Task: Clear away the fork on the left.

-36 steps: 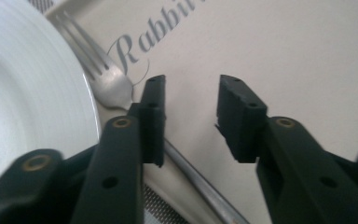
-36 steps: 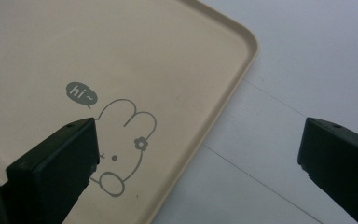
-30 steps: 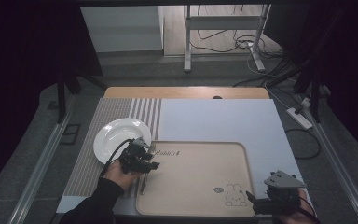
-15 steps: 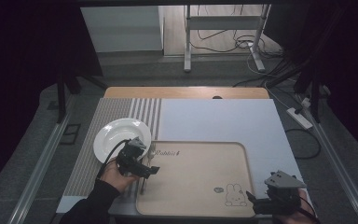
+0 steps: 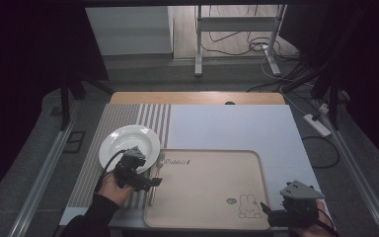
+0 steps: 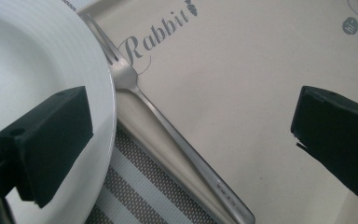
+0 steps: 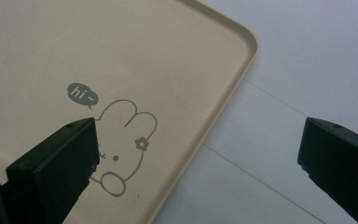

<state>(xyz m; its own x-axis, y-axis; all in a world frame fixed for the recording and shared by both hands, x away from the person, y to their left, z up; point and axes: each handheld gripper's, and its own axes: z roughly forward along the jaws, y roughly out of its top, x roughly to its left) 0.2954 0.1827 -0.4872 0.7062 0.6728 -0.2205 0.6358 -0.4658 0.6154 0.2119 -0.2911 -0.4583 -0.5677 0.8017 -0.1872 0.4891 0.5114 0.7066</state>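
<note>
High view: beige tray (image 5: 212,187) with rabbit drawing (image 5: 247,206) lying at near middle of table (image 5: 237,128), on pale blue mat (image 5: 227,126). White plate (image 5: 128,143) just off tray's far left corner, on striped mat (image 5: 106,148). Fork (image 5: 154,180) lying along tray's left edge, tines toward plate. Left gripper (image 5: 150,182) held in a hand (image 5: 111,188) at tray's left edge, over fork and plate's near rim, jaws wide apart, nothing between them but the fork below. Right gripper (image 5: 266,213) held low at tray's near right corner, jaws spread, gripping nothing.

Left gripper view: fork (image 6: 168,135) running diagonally between open jaws, tines resting on tray (image 6: 242,84) beside the printed word "Rabbit" (image 6: 161,32), handle crossing tray's edge down toward striped mat (image 6: 144,191). Plate (image 6: 32,70) rim touching or just beside fork's neck, cannot tell which; one jaw above plate, other above tray.

Right gripper view: tray's rounded corner (image 7: 242,42) and rabbit drawing (image 7: 126,140) with "hi~" bubble (image 7: 82,93) between open jaws; one jaw over drawing, other over pale blue mat (image 7: 307,70) outside tray.
</note>
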